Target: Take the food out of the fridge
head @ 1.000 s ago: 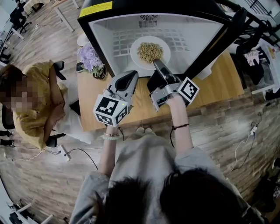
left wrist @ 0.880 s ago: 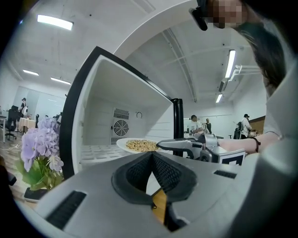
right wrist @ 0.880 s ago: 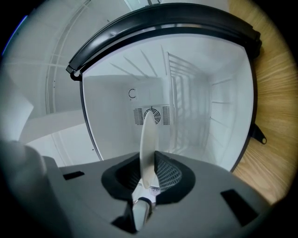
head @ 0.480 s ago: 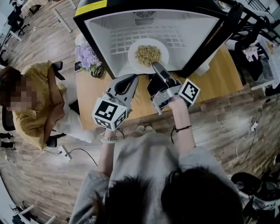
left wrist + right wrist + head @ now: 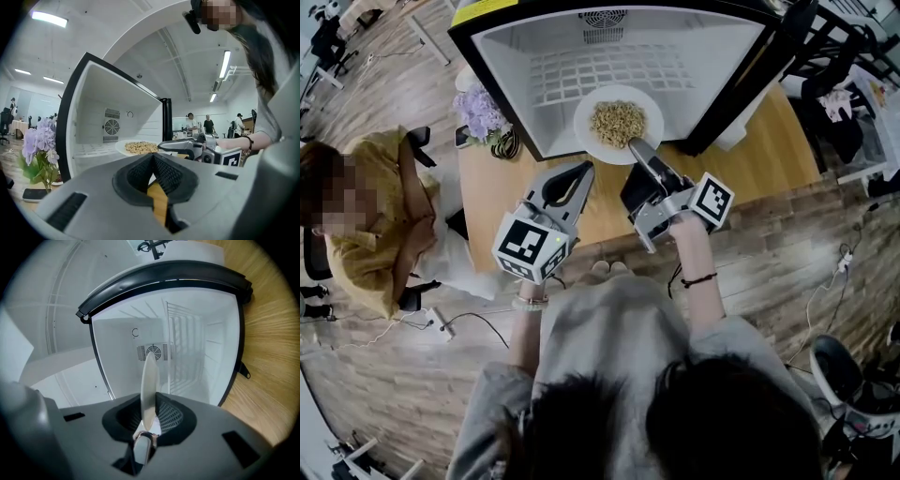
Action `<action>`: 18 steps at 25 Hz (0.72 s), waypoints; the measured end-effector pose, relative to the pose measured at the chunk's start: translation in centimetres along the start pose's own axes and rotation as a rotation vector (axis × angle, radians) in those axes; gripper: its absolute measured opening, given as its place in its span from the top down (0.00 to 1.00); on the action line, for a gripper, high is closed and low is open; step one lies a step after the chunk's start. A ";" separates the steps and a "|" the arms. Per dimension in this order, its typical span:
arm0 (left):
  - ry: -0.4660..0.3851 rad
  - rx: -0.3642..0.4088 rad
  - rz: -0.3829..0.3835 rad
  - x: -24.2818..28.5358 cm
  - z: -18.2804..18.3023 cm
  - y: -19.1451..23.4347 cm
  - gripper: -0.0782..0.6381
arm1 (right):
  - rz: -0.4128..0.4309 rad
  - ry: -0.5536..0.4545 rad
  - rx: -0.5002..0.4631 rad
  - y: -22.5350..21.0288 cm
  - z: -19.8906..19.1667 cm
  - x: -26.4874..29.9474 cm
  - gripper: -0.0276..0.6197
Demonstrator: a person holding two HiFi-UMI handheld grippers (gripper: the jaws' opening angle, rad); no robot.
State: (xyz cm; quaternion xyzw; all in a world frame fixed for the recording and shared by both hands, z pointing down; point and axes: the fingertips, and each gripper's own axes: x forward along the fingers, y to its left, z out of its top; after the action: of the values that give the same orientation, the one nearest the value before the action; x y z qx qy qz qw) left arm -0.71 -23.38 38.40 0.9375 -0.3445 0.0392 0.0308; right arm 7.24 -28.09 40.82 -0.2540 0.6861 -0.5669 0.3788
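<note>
A white plate [image 5: 598, 141] heaped with pale noodle-like food [image 5: 619, 120] lies at the front of the open white fridge [image 5: 534, 56], its near edge past the fridge's lip. My right gripper [image 5: 639, 150] is shut on the plate's near rim. In the right gripper view the plate [image 5: 150, 376] stands edge-on between the pads of that gripper [image 5: 149, 401]. My left gripper [image 5: 579, 171] hovers over the wooden table [image 5: 769, 169], left of the plate, its tips together and nothing held. The left gripper view shows its own jaws [image 5: 152, 157], the plate [image 5: 136, 147] and the right gripper [image 5: 164, 146].
The fridge door [image 5: 750, 84] hangs open on the right. Purple flowers [image 5: 478, 112] and a dark phone [image 5: 461, 139] sit at the table's left end. A person in yellow [image 5: 375, 206] sits to the left. Several people stand far off [image 5: 206, 124].
The right gripper has drawn the plate towards me, out to the fridge's front edge. The left gripper has come back alongside it.
</note>
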 end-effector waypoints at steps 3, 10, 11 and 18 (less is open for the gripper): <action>0.002 0.005 -0.008 -0.2 0.0 -0.5 0.88 | -0.001 -0.004 0.013 -0.1 -0.2 -0.7 0.87; 0.000 0.006 -0.012 -0.8 -0.2 -1.1 0.88 | 0.000 -0.001 0.020 -0.1 -0.8 -2.1 0.87; 0.001 0.005 -0.012 -0.9 -0.2 -1.2 0.88 | -0.001 -0.003 0.023 -0.1 -0.9 -2.3 0.87; 0.003 0.004 -0.017 -0.8 -0.2 -1.8 0.88 | -0.014 -0.005 0.007 -0.1 -0.8 -2.9 0.87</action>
State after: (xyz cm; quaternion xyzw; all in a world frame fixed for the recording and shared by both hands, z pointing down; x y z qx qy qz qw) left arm -0.22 -21.47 38.50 0.9403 -0.3365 0.0411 0.0300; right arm 8.27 -25.38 41.60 -0.2587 0.6813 -0.5713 0.3775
